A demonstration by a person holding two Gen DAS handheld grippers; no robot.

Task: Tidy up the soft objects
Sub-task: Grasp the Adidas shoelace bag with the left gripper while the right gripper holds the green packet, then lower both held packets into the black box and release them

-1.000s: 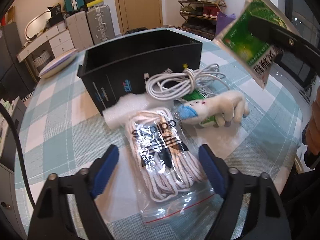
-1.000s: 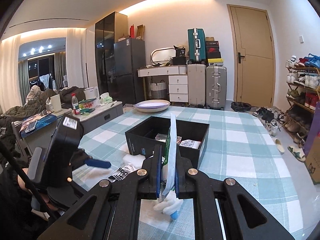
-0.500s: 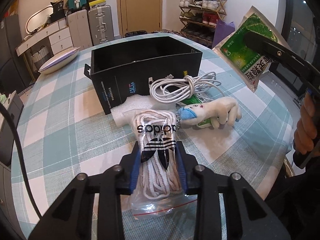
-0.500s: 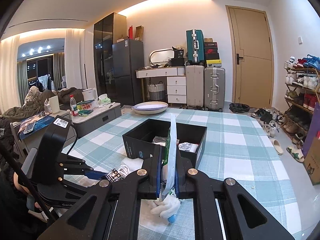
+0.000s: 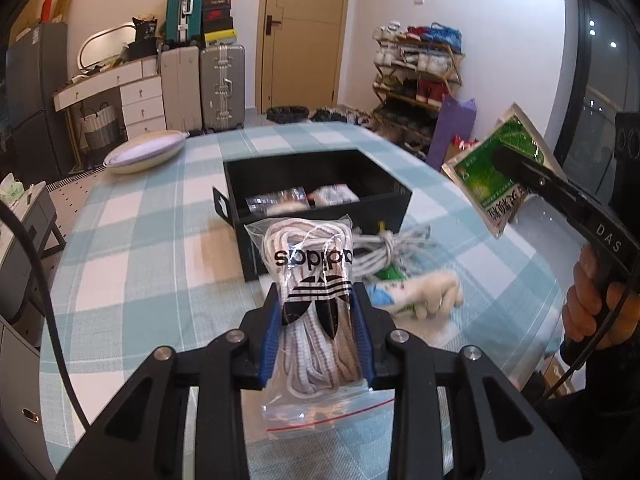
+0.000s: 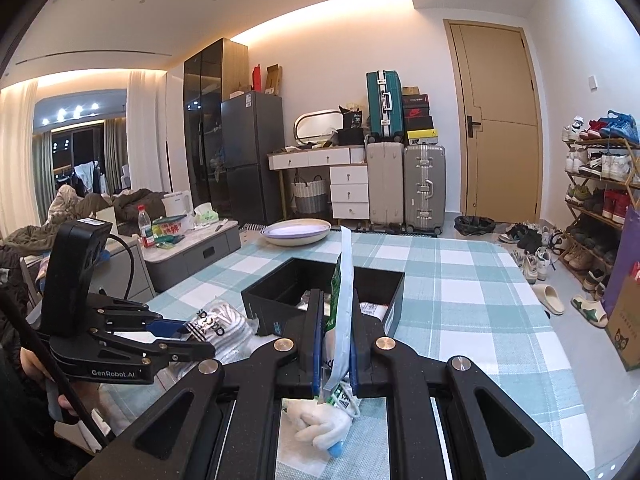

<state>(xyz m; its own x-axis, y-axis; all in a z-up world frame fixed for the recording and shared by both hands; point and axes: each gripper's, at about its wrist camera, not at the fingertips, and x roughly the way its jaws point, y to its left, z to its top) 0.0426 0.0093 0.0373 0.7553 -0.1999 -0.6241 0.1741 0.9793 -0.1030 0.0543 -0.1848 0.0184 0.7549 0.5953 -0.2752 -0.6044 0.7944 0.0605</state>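
Left gripper [image 5: 316, 336] is clamped on the lace bag [image 5: 310, 280], pads squeezing its lower half, and the bag hangs in the air just in front of the black box [image 5: 320, 196]. Right gripper [image 6: 335, 344] is pinched on a green packet [image 6: 342, 300], held up edge-on above the table [image 6: 460, 280].

What I'd worry about: that zip bag is slick plastic with loose laces inside, so the grip is really on a squishy bundle. It could slide through the pads on the way over, or the top-heavy free end could flop and catch the box's near wall. The cable [image 5: 384, 248] and plush toy [image 5: 420, 296] sit right under the path too.

The bag's long axis runs along the fingers, logo end pointing away towards the box, zip end trailing back by the camera.
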